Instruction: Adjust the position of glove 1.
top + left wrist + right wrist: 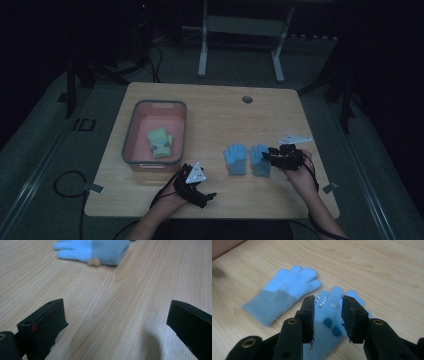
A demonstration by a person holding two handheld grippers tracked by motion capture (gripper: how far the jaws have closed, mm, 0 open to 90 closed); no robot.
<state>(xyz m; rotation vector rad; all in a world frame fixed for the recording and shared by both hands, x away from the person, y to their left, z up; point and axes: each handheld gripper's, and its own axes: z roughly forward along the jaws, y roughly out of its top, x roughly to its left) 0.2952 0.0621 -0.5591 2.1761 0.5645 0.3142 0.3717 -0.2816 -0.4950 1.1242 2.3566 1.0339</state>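
Observation:
Two light blue gloves with grey cuffs lie flat side by side on the wooden table [215,112]. The left glove [236,159] [284,293] is plain. The right glove [259,160] [332,322] has a small face and dark blue dots. My right gripper [270,156] [328,300] hovers just over the right glove, jaws apart, and the pads do not press on it. My left gripper [207,197] [117,312] rests low near the table's front edge, jaws wide open over bare wood, with the plain glove [100,250] ahead of it.
A pink bin with a grey rim [131,135] stands at the table's left and holds a folded green glove pair [160,142]. A round cable hole [247,99] sits near the far edge. Dark floor and a white stand [240,30] lie beyond.

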